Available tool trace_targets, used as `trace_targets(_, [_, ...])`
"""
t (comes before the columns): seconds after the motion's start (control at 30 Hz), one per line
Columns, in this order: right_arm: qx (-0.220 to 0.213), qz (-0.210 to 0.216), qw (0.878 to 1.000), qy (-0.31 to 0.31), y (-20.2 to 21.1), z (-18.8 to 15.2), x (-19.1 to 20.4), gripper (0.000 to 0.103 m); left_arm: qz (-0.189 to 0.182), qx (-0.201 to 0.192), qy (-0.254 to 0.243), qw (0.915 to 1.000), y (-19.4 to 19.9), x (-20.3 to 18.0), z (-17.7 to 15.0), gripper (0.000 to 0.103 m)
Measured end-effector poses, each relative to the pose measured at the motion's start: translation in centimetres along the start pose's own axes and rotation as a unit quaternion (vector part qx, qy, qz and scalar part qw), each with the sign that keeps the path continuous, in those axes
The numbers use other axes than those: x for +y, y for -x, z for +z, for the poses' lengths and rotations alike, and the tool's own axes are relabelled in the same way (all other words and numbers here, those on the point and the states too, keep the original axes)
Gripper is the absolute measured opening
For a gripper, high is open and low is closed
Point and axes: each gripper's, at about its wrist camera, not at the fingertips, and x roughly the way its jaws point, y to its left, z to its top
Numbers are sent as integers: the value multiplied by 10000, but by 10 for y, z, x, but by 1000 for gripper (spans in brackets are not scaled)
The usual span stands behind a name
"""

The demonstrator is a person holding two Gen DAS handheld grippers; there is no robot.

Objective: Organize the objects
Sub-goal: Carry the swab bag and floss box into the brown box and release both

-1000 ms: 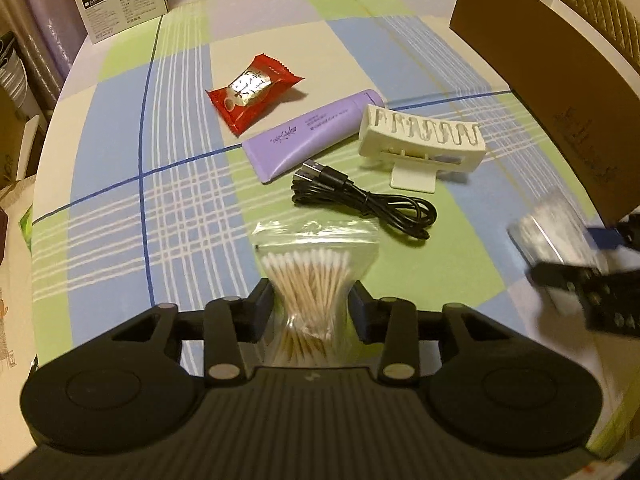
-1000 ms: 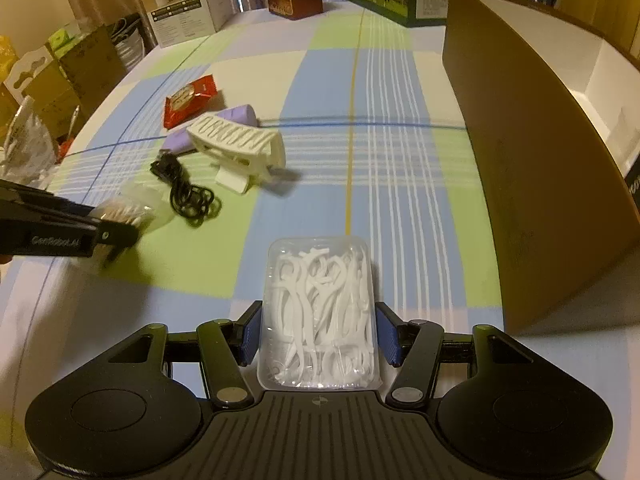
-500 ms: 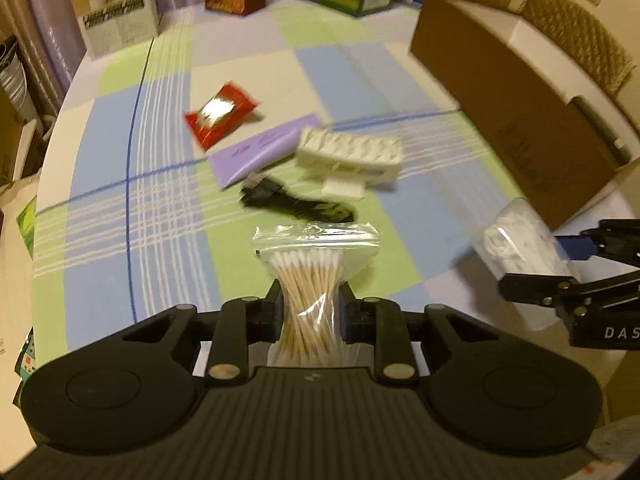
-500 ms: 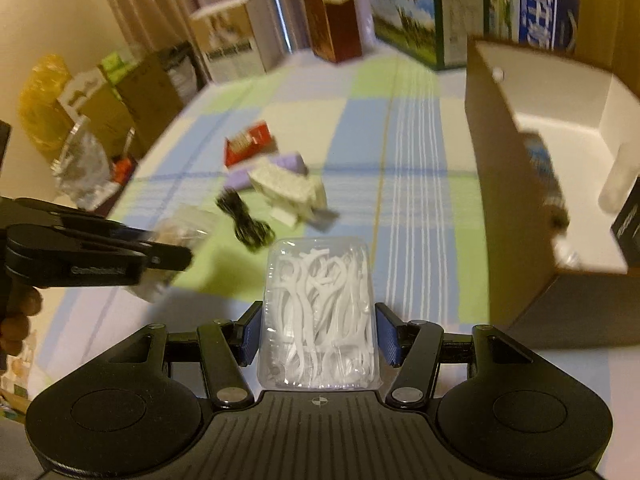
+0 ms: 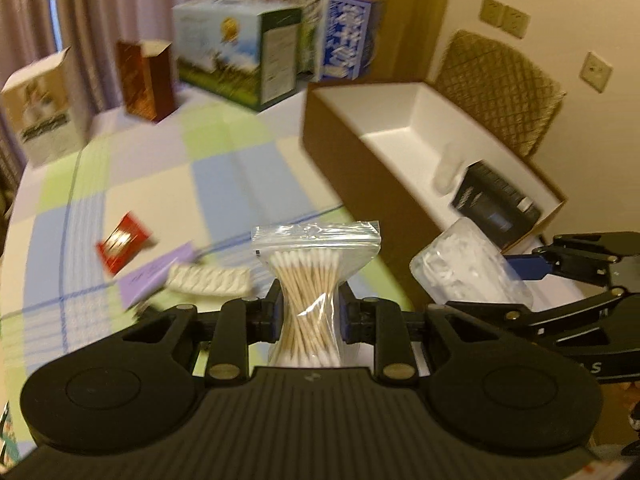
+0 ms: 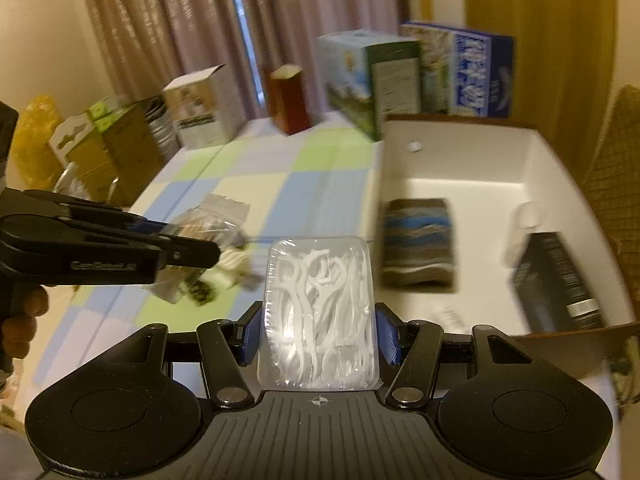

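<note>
My left gripper (image 5: 311, 312) is shut on a clear zip bag of cotton swabs (image 5: 310, 280), pinched at its waist and held above the table. My right gripper (image 6: 318, 332) is shut on a clear plastic pack of white floss picks (image 6: 319, 312), also in the air; the same pack (image 5: 470, 276) shows at the right of the left wrist view. A brown open box (image 5: 360, 184) with a white inside (image 6: 460, 184) stands on the right of the table. It holds a dark striped packet (image 6: 418, 240), a black box (image 6: 556, 280) and a pale bottle (image 5: 446, 172).
On the checked tablecloth (image 5: 152, 184) lie a red snack packet (image 5: 122, 246), a purple tube (image 5: 154, 280) and a white ridged holder (image 5: 208, 280). Cartons (image 5: 236, 48) stand along the far edge. A woven chair (image 5: 500, 88) is behind the open box. A hand (image 6: 24, 320) grips the left tool.
Both grippers rose from the table with their loads and tilted up, so the open box's inside and the far cartons came into view. The left jaws squeezed the swab bag tighter.
</note>
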Motion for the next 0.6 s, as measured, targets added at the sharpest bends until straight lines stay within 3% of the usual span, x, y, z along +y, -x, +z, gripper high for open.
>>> trace_targets(0.33, [-270,-490,9984,-41,23,19,-77,54,-416,-280,-352,9981,-27,-81,50,21])
trace_targets(0.6, [-129,-473,9988,16,10,24,-121,54,-456,-74,-401,9981,-67,-121,69,21])
